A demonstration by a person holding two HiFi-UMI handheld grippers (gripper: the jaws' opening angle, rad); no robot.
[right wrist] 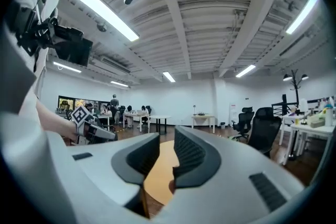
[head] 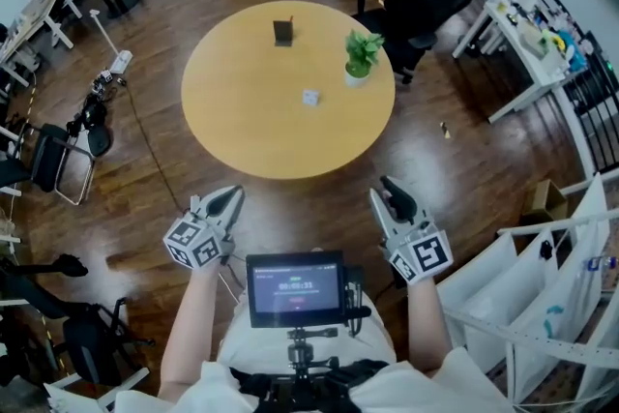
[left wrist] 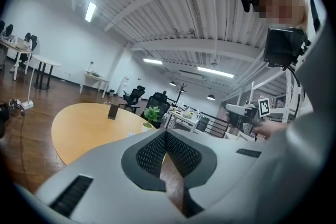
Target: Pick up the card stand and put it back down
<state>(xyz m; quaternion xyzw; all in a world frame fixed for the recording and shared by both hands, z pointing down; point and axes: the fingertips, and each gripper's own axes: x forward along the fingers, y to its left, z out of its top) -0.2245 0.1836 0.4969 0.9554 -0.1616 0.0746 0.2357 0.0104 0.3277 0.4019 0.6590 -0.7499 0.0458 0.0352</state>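
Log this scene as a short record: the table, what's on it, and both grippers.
table: round, wooden, ahead of the person
card stand: dark, upright, on the table's far side
plant: potted, right of the card stand
small white item: near the table's middle, too small to identify
left gripper: jaw tips together, nothing between them, short of the table
right gripper: jaws apart, nothing between them, short of the table
task: card stand not yet picked up
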